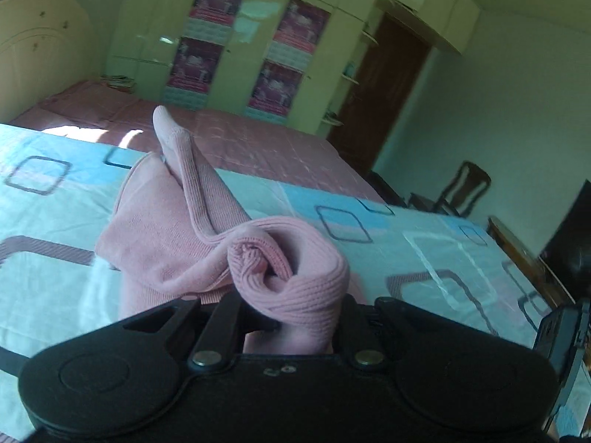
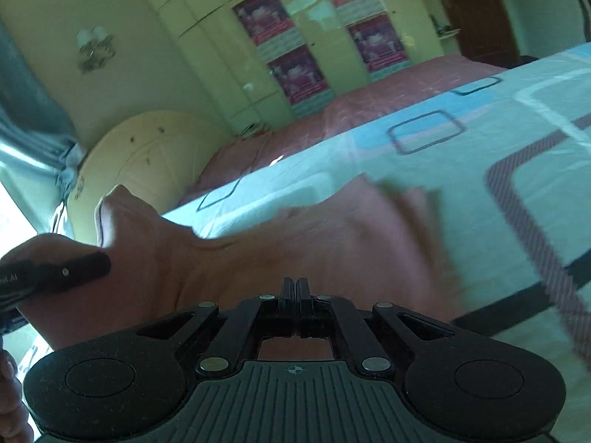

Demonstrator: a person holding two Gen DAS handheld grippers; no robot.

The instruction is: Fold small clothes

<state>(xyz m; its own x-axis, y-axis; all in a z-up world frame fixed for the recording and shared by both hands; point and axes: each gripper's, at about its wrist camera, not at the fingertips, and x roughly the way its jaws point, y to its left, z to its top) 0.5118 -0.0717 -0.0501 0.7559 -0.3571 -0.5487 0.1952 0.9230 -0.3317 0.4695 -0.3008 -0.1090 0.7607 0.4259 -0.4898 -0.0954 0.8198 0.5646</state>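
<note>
A pink knitted garment lies partly on the light blue patterned sheet. One ribbed sleeve rises off it. My left gripper is shut on a bunched ribbed fold of this garment, which hides its fingertips. In the right wrist view the garment spreads, blurred, in front of my right gripper. Its fingers are pressed together on the cloth's near edge. The left gripper shows at the left, against a raised corner of the cloth.
The sheet covers the near part of a bed with a pink bedspread and a cream headboard. Behind stand a wardrobe with posters and a dark door. A chair is at the right.
</note>
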